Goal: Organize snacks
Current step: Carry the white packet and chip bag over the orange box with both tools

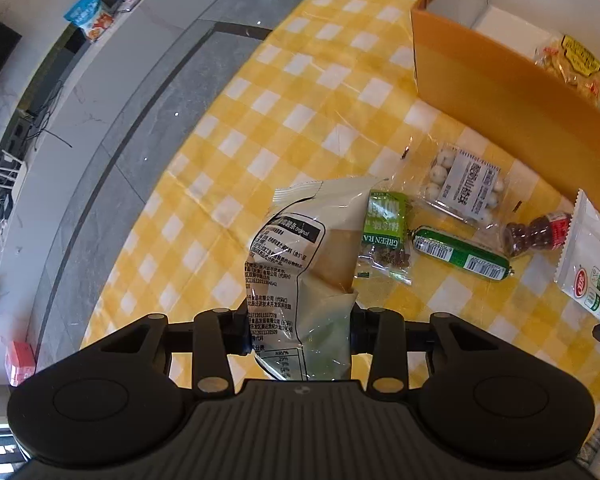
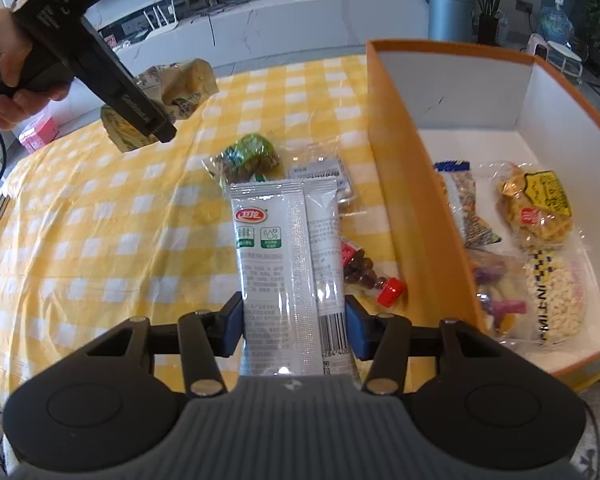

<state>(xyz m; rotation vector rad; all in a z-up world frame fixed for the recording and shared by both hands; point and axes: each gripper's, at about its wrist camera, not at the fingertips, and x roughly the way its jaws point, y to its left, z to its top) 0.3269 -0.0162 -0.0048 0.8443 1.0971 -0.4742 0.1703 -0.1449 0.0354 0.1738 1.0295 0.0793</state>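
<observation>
Pouch white, red logo, crinkled; beige bag printed black.

I am seeing a white packet between my right fingers, over yellow-and-white checked tablecloth, beside an orange box.

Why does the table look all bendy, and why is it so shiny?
Left wrist view: the fisheye lens curves the checked tablecloth and the counter edge. Right wrist view: bright light glares off the clear cover over the cloth and off the white packet in the right claw; the orange box looks stretched.
</observation>
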